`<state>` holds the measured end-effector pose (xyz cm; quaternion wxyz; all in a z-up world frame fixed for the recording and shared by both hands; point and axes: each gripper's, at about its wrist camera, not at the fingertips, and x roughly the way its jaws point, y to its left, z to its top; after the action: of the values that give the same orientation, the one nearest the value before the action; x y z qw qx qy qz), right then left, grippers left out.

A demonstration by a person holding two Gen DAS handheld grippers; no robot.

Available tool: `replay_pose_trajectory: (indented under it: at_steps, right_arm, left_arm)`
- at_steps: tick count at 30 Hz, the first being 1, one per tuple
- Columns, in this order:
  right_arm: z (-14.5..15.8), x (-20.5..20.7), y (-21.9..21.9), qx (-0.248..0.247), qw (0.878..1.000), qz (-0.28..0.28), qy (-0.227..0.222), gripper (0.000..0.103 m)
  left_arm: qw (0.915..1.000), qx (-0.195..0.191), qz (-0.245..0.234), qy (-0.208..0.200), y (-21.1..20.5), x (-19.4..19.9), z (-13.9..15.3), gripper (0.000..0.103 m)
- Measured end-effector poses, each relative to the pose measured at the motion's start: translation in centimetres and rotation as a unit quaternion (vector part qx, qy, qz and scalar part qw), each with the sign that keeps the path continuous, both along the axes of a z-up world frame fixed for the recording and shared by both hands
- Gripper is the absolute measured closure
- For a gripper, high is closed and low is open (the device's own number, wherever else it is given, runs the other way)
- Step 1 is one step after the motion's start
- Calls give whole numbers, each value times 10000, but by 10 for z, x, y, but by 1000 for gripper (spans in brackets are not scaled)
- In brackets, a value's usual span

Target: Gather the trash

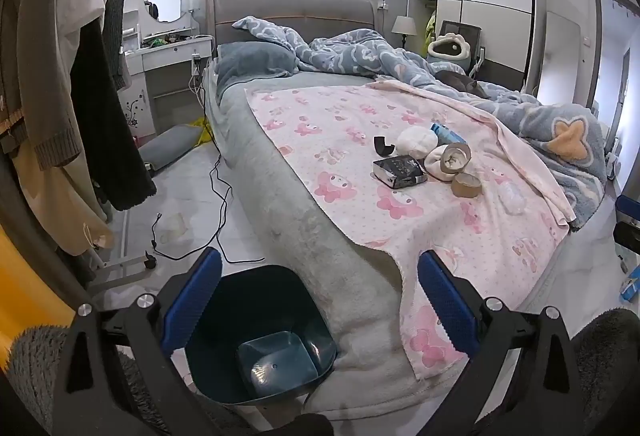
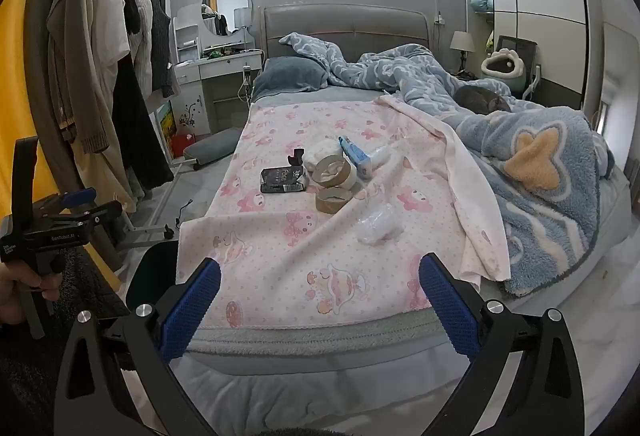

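Observation:
A small heap of trash lies on the pink blanket [image 2: 280,252] of the bed: a black packet [image 2: 282,180] [image 1: 400,172], two brown tape rolls [image 2: 332,200] [image 1: 466,185], white crumpled tissue [image 2: 320,152], a blue tube [image 2: 356,156] and a clear plastic bag [image 2: 378,224] [image 1: 512,196]. A dark teal bin [image 1: 264,332] stands on the floor against the bed's near corner. My left gripper [image 1: 319,268] hangs open above the bin, holding nothing. At the foot of the bed my right gripper [image 2: 320,270] is open too, well short of the trash.
A grey cat [image 2: 480,100] lies among the blue quilt [image 2: 540,164] on the bed's right side. A clothes rack [image 2: 104,76] full of garments stands on the left. Black cables [image 1: 216,204] trail over the floor beside the bed. A dressing table [image 2: 216,68] stands at the back.

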<state>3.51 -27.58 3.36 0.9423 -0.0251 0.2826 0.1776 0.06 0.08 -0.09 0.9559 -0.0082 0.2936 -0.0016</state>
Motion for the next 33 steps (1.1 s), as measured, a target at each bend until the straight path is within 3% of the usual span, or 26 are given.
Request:
replay_pose_trajectory:
  at_steps: [33]
  right_arm:
    - [0, 0, 1, -15, 10000, 2, 13, 3]
  left_arm:
    - [10000, -14, -15, 12, -7, -1, 5, 3]
